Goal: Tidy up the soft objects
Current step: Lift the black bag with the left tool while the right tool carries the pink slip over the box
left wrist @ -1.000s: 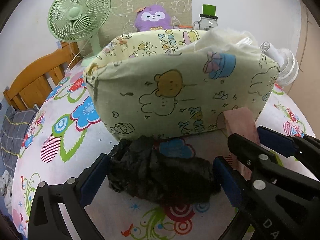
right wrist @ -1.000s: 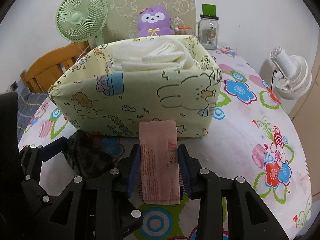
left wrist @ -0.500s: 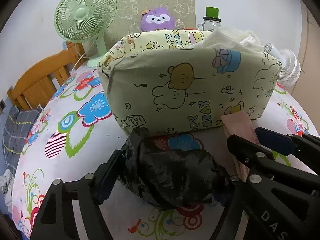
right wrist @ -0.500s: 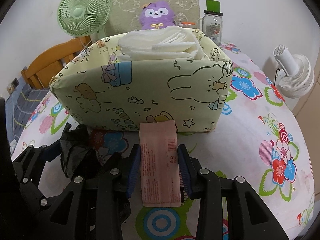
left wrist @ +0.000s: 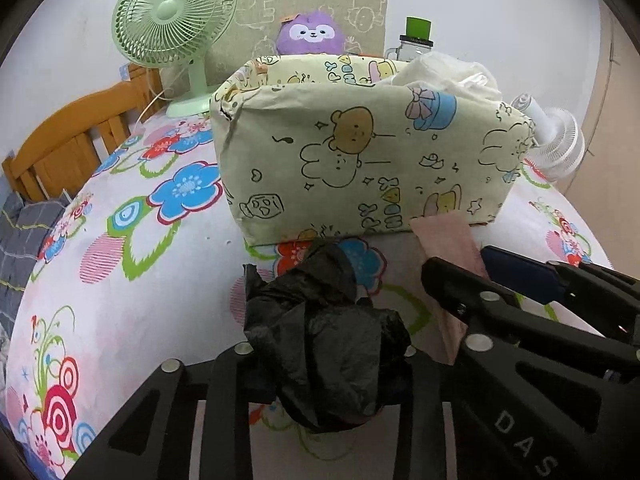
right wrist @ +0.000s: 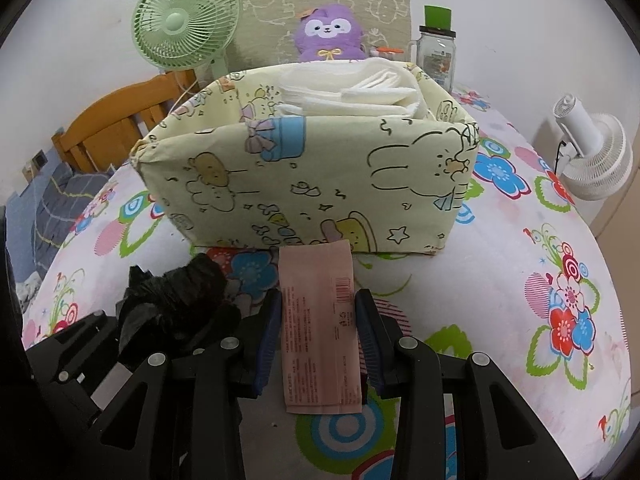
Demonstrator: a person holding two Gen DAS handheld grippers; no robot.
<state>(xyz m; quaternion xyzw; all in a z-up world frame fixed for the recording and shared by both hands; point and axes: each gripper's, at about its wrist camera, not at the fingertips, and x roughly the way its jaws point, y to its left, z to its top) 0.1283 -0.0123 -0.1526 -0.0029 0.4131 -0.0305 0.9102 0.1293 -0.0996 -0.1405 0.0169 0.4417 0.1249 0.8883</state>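
A crumpled black plastic bag (left wrist: 316, 320) sits bunched between the fingers of my left gripper (left wrist: 326, 354), whose jaws are closing and squeeze it from both sides. My right gripper (right wrist: 317, 304) is shut on a flat pink packet (right wrist: 316, 280), its blue pads (right wrist: 272, 304) pressing the packet's long edges. Both grippers hover low over the flowered tablecloth, just in front of a pale yellow cartoon-print fabric box (right wrist: 320, 184). Folded white cloths (right wrist: 352, 88) fill the right part of the box. In the left wrist view the pink packet (left wrist: 444, 232) and right gripper (left wrist: 468, 268) show at the right.
Behind the box stand a green desk fan (left wrist: 176, 28), a purple plush toy (right wrist: 328, 36) and a jar with a green lid (right wrist: 436, 56). A white fan (right wrist: 596, 152) is off the table's right edge. A wooden chair (left wrist: 68, 140) is at the left.
My left gripper's jaws have come in from wide open around the black bag and now bunch it up. The right gripper has kept its hold on the pink packet.
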